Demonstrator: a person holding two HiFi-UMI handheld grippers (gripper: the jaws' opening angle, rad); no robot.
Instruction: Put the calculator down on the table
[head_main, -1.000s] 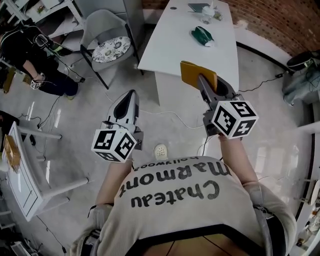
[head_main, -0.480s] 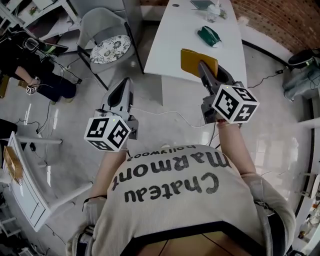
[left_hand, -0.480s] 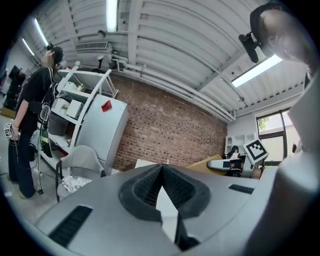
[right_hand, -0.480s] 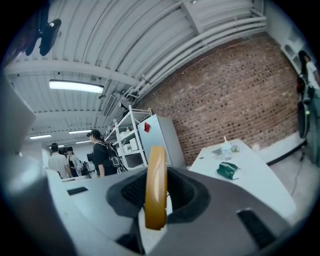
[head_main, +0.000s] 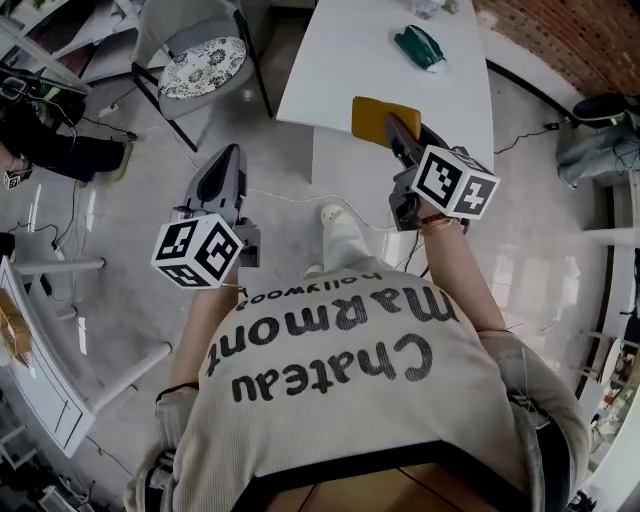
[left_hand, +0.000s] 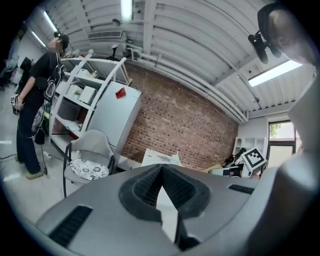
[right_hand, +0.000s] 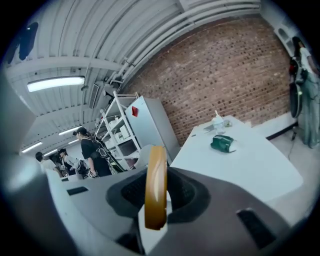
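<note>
The calculator (head_main: 374, 115) is a flat yellow-brown slab. My right gripper (head_main: 393, 128) is shut on it and holds it over the near edge of the white table (head_main: 370, 50). In the right gripper view the calculator (right_hand: 156, 180) stands edge-on between the pads of the right gripper (right_hand: 155, 200), with the table (right_hand: 245, 167) stretching ahead. My left gripper (head_main: 229, 152) hangs over the floor left of the table; in its own view the left gripper (left_hand: 161, 172) has its jaws together with nothing between them.
A green pouch (head_main: 420, 46) lies farther along the table, seen also as the pouch (right_hand: 223, 143) near a bottle (right_hand: 217, 122). A grey chair (head_main: 195, 65) with a patterned cushion stands left of the table. A person (left_hand: 37, 107) stands by the white shelves (left_hand: 85, 100). Cables run across the floor.
Both grippers have travelled forward toward the table, and the table has come nearer. The calculator stays held in the right gripper, now over the table's near edge. A foot has stepped forward.
</note>
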